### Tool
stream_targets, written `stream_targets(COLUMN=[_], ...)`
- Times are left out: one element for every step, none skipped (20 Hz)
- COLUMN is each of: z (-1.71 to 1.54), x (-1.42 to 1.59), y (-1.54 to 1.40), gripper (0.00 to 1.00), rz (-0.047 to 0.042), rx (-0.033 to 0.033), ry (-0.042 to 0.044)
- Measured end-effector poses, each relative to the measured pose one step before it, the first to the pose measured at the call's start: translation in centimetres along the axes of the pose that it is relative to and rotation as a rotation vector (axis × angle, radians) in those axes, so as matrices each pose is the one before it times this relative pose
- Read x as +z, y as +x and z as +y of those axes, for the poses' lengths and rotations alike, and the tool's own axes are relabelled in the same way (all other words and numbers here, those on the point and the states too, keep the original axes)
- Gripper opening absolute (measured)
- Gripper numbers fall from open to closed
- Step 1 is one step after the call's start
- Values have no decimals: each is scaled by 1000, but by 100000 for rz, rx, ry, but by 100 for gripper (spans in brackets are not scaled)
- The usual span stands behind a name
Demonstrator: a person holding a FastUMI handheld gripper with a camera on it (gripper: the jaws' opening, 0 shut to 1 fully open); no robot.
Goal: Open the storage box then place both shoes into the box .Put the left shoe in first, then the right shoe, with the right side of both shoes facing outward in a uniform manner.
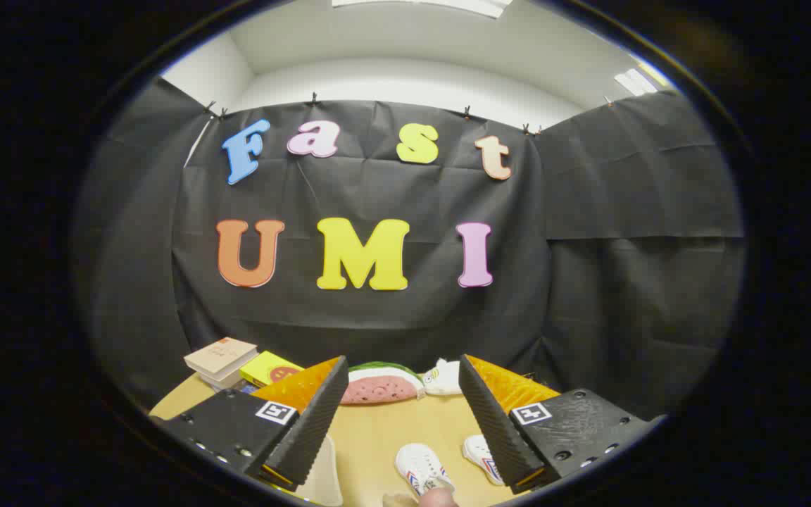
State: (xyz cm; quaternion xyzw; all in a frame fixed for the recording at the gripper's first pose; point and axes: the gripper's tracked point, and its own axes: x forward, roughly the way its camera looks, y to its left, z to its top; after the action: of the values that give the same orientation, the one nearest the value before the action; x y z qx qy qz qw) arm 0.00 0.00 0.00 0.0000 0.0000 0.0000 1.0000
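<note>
My gripper [403, 391] is held high above the wooden table [391, 429], open, with nothing between its two black fingers [314, 422]. Two small white shoes with red and blue side stripes lie on the table below the fingers: one shoe [422, 467] between them, the other shoe [483, 458] partly hidden behind the right finger. A white object [322, 472], perhaps the storage box's edge, shows beside the left finger; I cannot tell what it is.
At the table's far side lie a watermelon-slice plush [383, 384] and a small white plush [443, 377]. A stack of books [221, 360] and a yellow box [269, 368] sit at the far left. A fingertip [438, 497] shows nearest to me.
</note>
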Motion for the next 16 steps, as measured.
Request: stream_targets(z=[170,131,61,22,10,33,-53,-86,66,-4,104,303,128,-201,-21,30], x=[31,-78,45,90,179,-44,103,46,134,-86,-40,-177,-52,-81,100,-23], y=[32,102,61,75,45,0,-33,70,-46,-30,-26,-55,-53,-12,30,-66], gripper=[95,95,95,95,95,95,95,95,95,95,95,95,95,95,95,95], rz=[99,192,249,-33,-252,-232,-133,-308,-179,60,404,718,431,195,-261,-91], rx=[753,991,676,728,511,555,423,344,632,435,1110,1363,852,238,284,285], ry=[101,156,-11,137,143,-92,-101,-137,1,51,174,311,371,-117,-165,51])
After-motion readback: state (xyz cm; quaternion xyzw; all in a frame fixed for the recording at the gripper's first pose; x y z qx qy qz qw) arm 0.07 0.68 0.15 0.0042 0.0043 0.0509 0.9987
